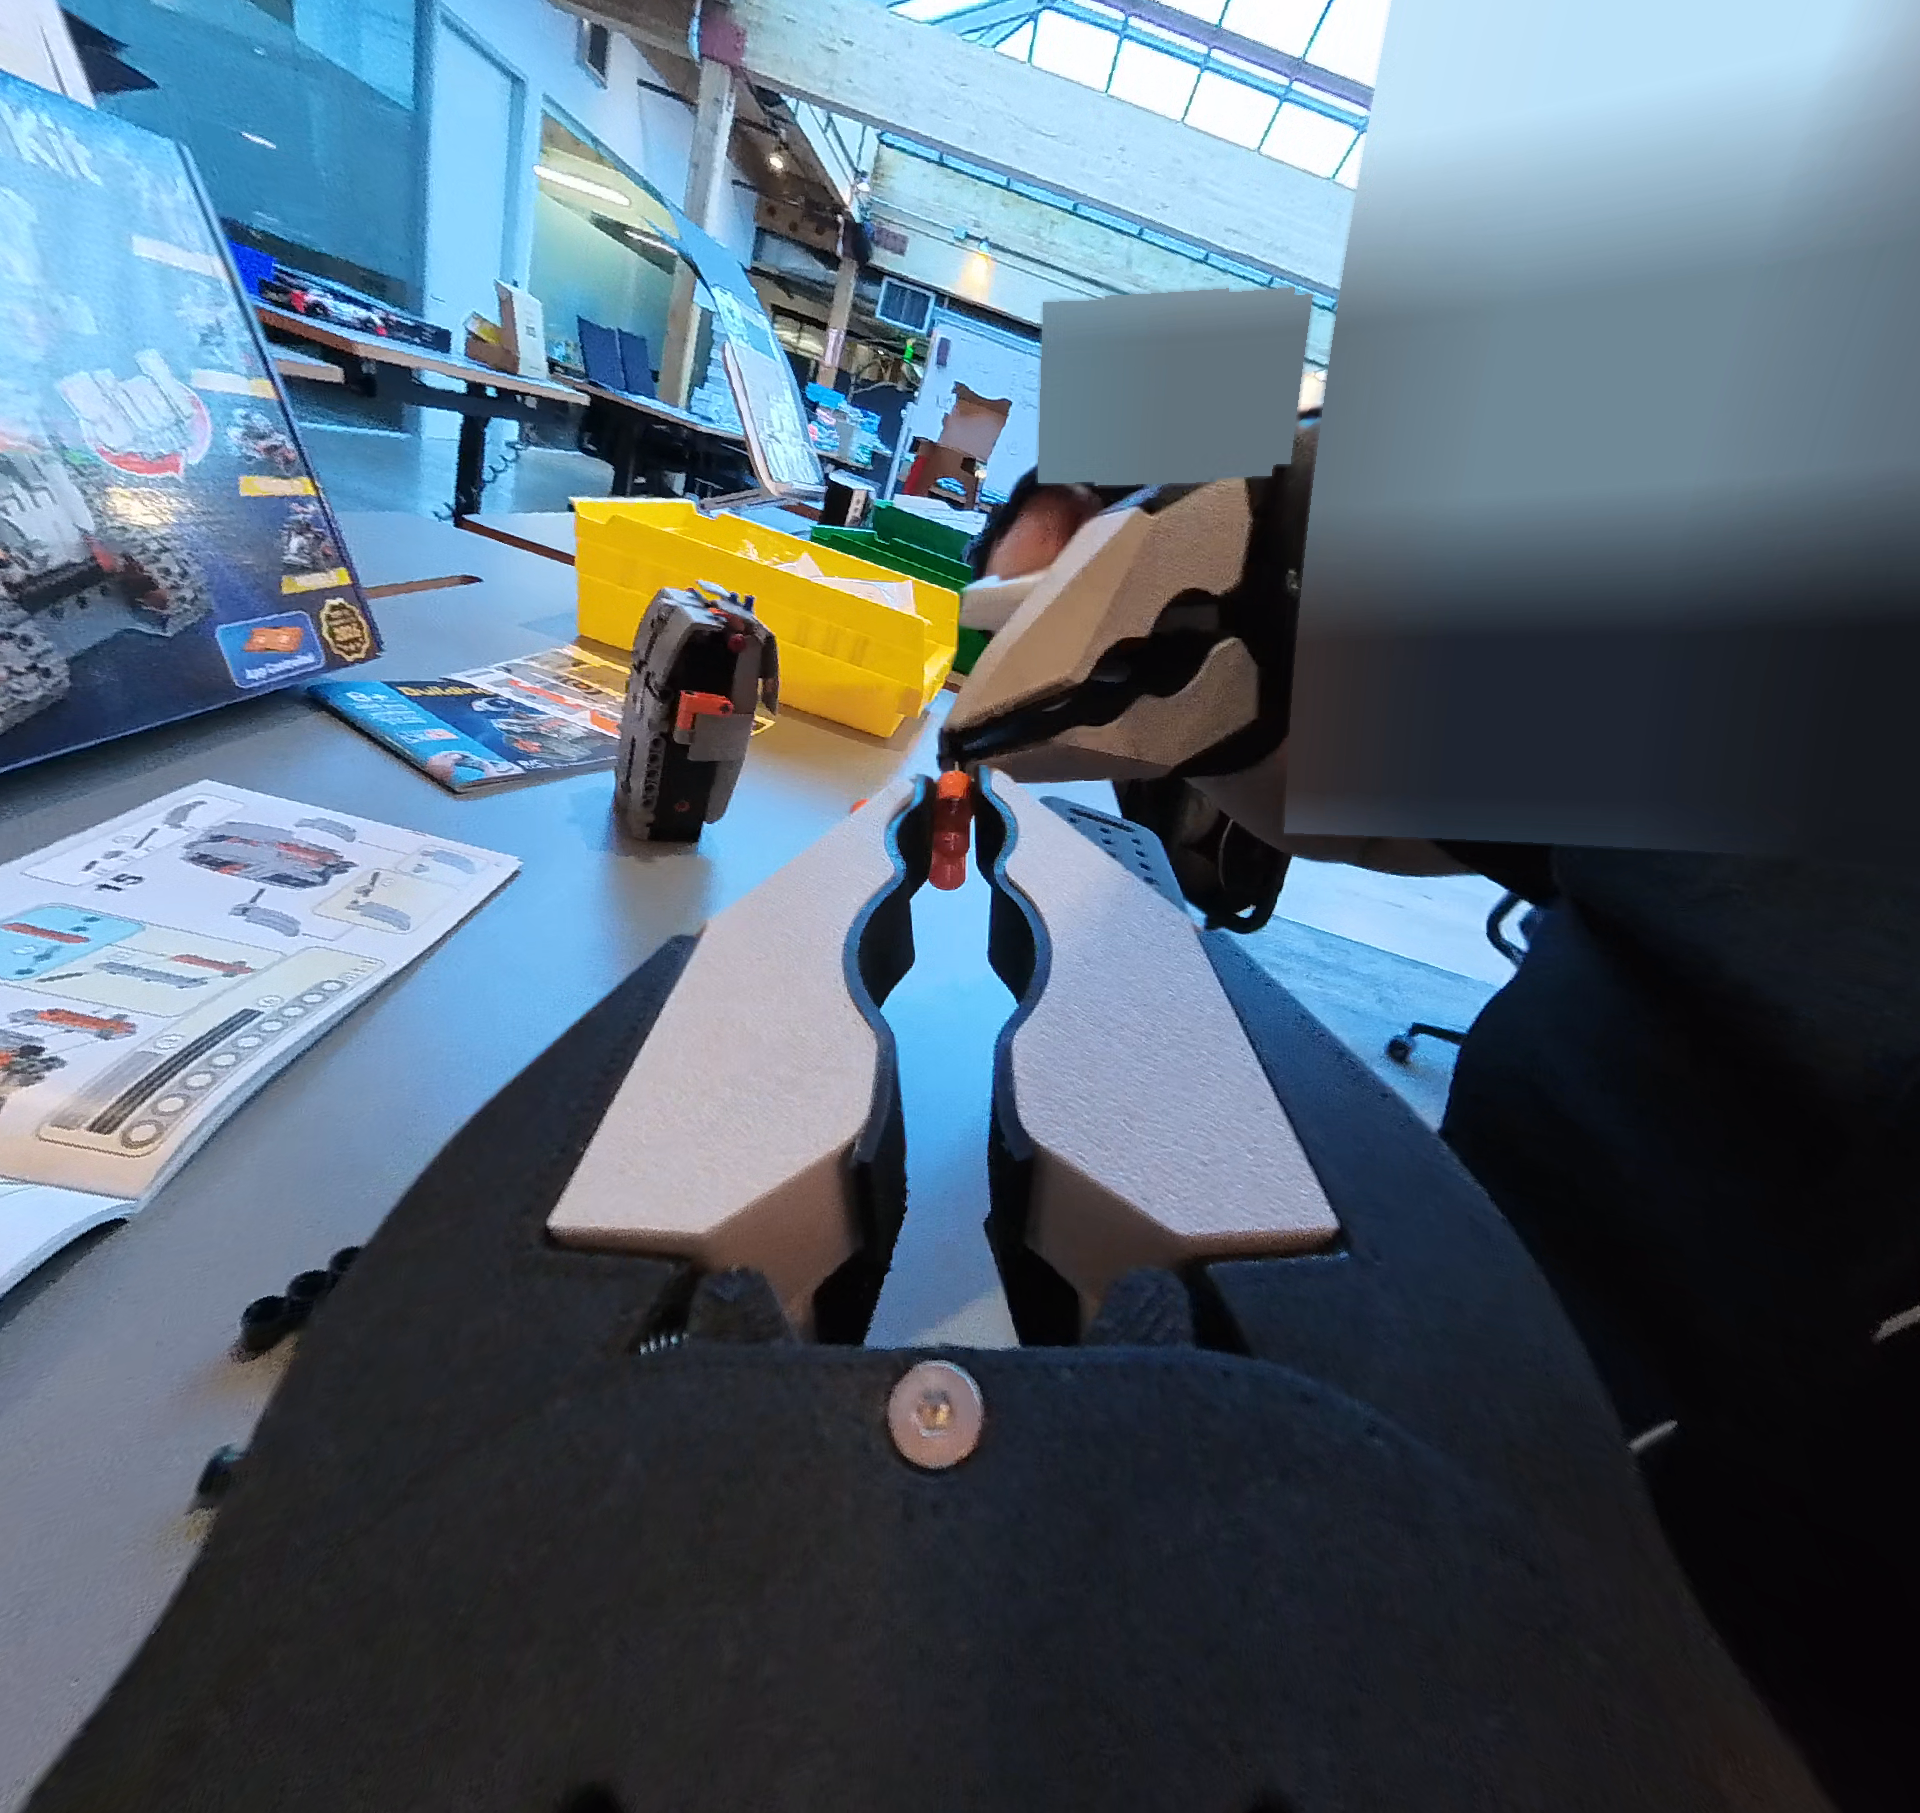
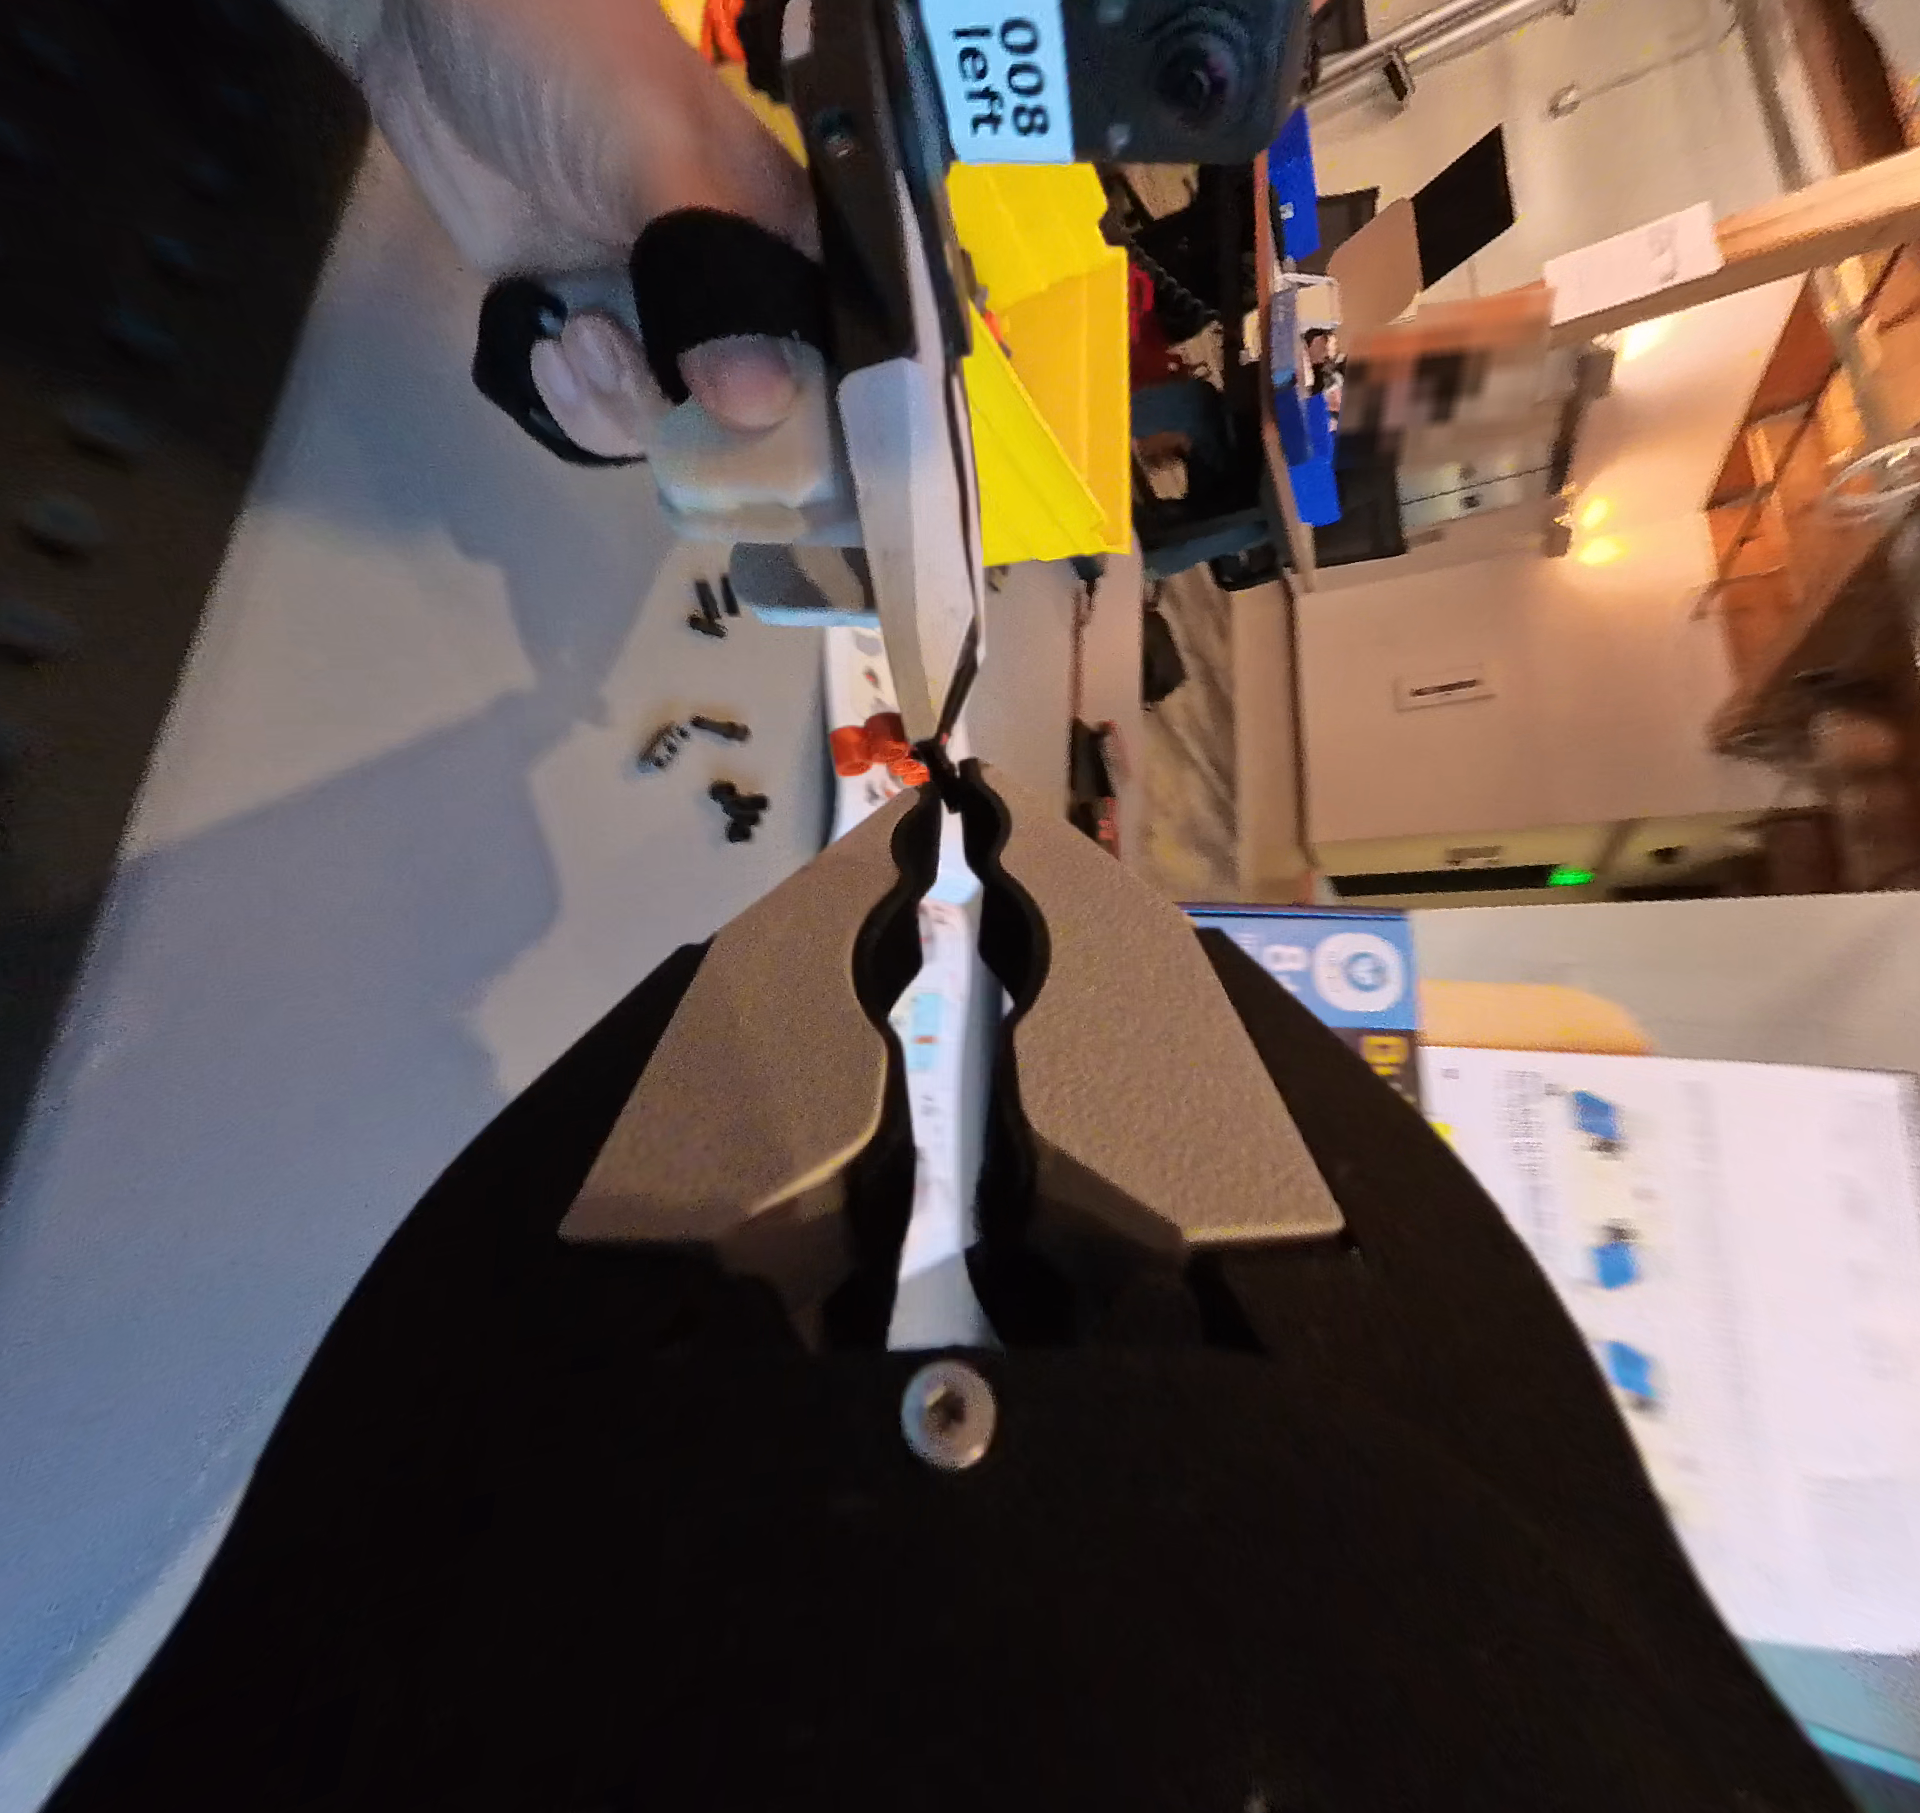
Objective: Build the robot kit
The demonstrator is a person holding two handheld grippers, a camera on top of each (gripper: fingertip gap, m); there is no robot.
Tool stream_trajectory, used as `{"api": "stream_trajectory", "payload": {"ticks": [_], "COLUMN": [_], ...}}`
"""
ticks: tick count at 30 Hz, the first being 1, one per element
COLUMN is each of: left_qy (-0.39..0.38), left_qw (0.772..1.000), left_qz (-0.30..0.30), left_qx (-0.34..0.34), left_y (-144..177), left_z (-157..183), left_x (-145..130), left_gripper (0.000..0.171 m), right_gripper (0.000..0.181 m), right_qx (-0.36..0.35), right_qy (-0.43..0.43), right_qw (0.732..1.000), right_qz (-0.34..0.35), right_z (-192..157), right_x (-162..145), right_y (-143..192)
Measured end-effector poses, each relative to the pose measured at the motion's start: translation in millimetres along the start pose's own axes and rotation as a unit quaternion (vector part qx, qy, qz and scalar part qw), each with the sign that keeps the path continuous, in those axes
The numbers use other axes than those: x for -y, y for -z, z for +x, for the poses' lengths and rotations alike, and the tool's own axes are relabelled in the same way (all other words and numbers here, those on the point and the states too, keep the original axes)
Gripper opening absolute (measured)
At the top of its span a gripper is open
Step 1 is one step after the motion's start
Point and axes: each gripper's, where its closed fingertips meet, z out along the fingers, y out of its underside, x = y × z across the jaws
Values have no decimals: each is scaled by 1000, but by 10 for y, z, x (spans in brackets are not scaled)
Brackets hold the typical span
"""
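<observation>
My left gripper is shut on a small orange connector piece, held at its tips above the grey table. My right gripper comes in from the right, and its tips meet the top of the orange piece. In the right wrist view my right gripper is nearly shut on a small black pin, tip to tip with the left gripper. A person's hand holds the left gripper.
A grey and black brick model stands upright near a yellow bin and a green bin. An open instruction booklet, a second booklet and a large box lie left. Loose black pins lie on the table. My two grippers' fingertips are within a few centimetres of each other.
</observation>
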Motion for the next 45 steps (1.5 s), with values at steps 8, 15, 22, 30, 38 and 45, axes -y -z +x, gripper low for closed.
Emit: {"api": "stream_trajectory", "payload": {"ticks": [8,15,22,30,38,45], "left_qy": [24,44,44,12,24,43], "left_qw": [1000,999,997,989,991,991], "left_qz": [-3,-25,-58,-102,-88,-75], "left_qx": [-18,-7,21,102,96,101], "left_y": [-21,-41,-21,171,172,181], "left_z": [10,-43,-168,-389,-358,-430], "left_x": [-31,-121,-238,-283,-252,-235], "left_gripper": [3,3,3,3,3,3], "right_gripper": [1,2,2,2,2,3], "right_qx": [76,80,107,173,313,366], "right_qy": [-215,-232,-251,14,134,95], "right_qw": [971,967,962,960,859,795], "right_qz": [73,66,27,-218,-383,-473], "right_z": [-73,-151,-280,-740,-1168,-1226], "right_x": [-45,-110,-274,-1120,-1854,-2141], "right_y": [0,-18,-76,66,628,995]}}
